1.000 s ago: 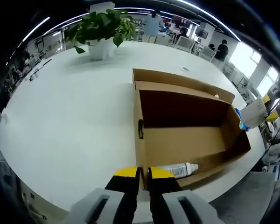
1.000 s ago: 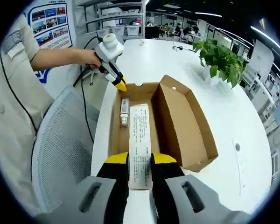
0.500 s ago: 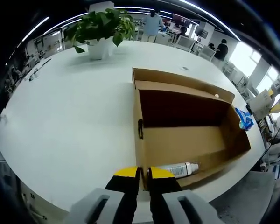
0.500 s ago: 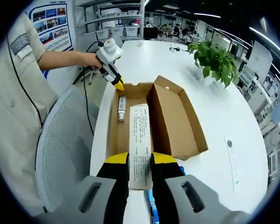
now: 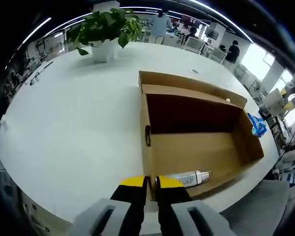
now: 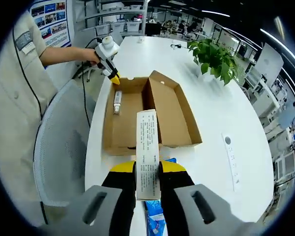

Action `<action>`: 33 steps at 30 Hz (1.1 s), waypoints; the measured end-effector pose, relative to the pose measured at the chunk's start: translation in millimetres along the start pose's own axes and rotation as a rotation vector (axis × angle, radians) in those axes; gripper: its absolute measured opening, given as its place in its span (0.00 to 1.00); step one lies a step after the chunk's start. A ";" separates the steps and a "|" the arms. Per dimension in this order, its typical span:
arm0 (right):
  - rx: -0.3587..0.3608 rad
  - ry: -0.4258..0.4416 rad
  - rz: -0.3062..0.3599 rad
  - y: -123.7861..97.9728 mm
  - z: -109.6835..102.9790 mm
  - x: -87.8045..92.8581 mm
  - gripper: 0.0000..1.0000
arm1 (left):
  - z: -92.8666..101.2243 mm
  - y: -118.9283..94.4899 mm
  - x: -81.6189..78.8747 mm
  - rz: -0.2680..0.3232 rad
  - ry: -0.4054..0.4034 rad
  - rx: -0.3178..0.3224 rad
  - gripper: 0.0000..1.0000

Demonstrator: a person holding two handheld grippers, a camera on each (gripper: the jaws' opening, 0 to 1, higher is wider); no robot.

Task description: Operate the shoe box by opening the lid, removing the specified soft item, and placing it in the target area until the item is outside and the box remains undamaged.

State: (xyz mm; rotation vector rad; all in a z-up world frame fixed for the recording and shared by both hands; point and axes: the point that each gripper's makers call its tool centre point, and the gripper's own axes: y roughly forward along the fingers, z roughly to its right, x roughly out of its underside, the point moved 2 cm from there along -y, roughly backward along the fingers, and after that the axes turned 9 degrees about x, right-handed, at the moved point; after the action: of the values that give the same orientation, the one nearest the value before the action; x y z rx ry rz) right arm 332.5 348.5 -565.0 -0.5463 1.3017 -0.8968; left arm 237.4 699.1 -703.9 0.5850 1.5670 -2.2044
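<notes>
An open brown shoe box [image 5: 191, 93] lies on the white table, lid [image 6: 172, 108] folded back flat. Inside lies a white spray bottle [image 5: 187, 178], also seen at the box's far end [image 6: 117, 102]. My left gripper [image 5: 151, 183] is shut on the box's end wall; from the other side it shows at that end [image 6: 114, 78], held by a person's hand. My right gripper [image 6: 147, 169] is shut on a white printed soft packet [image 6: 147, 147], held above the table just past the box's near end. That gripper [image 5: 285, 93] with the packet [image 5: 274, 101] hangs beyond the box.
A blue packet [image 6: 155, 216] lies on the table under my right gripper, by the box end [image 5: 258, 125]. A potted plant [image 5: 105, 29] stands at the table's far side. A person [image 6: 14, 98] and a mesh chair [image 6: 59, 147] are beside the table.
The right gripper has drawn back and up with the white packet, from over the box to past its end. The blue packet has come into view. The left gripper stays put.
</notes>
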 end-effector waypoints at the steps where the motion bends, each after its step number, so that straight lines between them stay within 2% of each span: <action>1: 0.001 -0.001 -0.001 -0.6 1.0 0.8 0.15 | -0.1 0.0 0.0 0.000 -0.001 0.001 0.07; 14: 0.034 -0.040 -0.060 -13.6 32.6 36.5 0.15 | -1.5 0.5 -0.5 -0.005 -0.001 0.005 0.07; 26: 0.038 -0.073 -0.125 -16.7 46.9 67.8 0.15 | -2.1 1.1 0.2 -0.003 -0.010 0.016 0.07; 33: 0.050 -0.084 -0.186 -11.3 66.5 98.0 0.15 | -3.8 1.6 0.2 -0.004 -0.013 0.021 0.08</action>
State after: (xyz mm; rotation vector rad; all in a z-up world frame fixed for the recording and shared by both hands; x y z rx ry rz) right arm 395.5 253.4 -598.8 -0.6666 1.1626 -1.0454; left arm 238.5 702.2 -706.5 0.5725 1.5413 -2.2261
